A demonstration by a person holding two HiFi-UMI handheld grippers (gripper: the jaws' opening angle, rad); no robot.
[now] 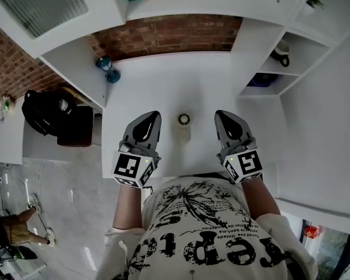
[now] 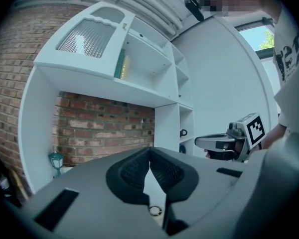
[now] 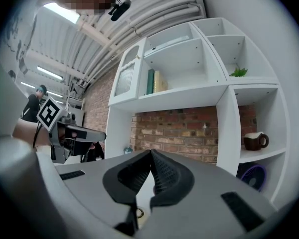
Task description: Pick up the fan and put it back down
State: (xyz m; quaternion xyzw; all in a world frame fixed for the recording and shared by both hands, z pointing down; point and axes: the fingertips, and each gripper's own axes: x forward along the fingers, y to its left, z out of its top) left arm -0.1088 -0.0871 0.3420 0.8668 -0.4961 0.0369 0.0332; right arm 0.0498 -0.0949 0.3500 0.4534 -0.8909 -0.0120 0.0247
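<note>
A round purple fan [image 3: 253, 176] stands in the lowest cubby of the white shelf unit; in the head view it shows as a dark blue shape [image 1: 260, 80] at the right. Both grippers hover side by side over the white desk [image 1: 163, 92], pointing toward the brick wall. My left gripper [image 1: 153, 115] [image 2: 150, 151] is shut with nothing between its pads. My right gripper [image 1: 220, 114] [image 3: 151, 153] is also shut and empty. On the desk between them stands a small cream cylinder [image 1: 184, 126] with a dark ring on top.
A teal lantern [image 1: 108, 69] [image 2: 55, 161] stands at the desk's back left. A brown mug [image 3: 254, 141] sits in the cubby above the fan, books [image 3: 154, 81] and a small plant [image 3: 238, 72] higher up. A black bag [image 1: 46, 112] lies left of the desk.
</note>
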